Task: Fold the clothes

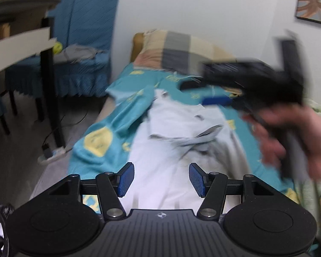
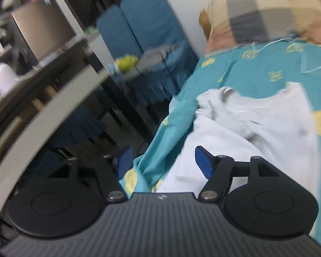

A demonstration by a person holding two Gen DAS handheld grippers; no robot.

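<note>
A pale grey-white garment (image 1: pixel 177 132) lies rumpled along a bed covered by a teal sheet (image 1: pixel 109 117) with yellow motifs. My left gripper (image 1: pixel 161 177) hovers open above the garment's near end, nothing between its blue pads. In the left wrist view the right gripper (image 1: pixel 216 93) shows blurred at the right, held by a hand (image 1: pixel 289 137) above the far part of the garment, with one blue pad showing. In the right wrist view my right gripper (image 2: pixel 162 162) stands open over the bed's left edge, above the teal sheet (image 2: pixel 256 68) and the garment (image 2: pixel 256 124), holding nothing.
A checked pillow (image 1: pixel 177 49) lies at the head of the bed against the white wall. Left of the bed stand a blue-covered chair (image 1: pixel 83 49) with grey cloth on it and a dark table (image 1: pixel 21 21). Cables and a slipper (image 1: pixel 51 154) lie on the floor.
</note>
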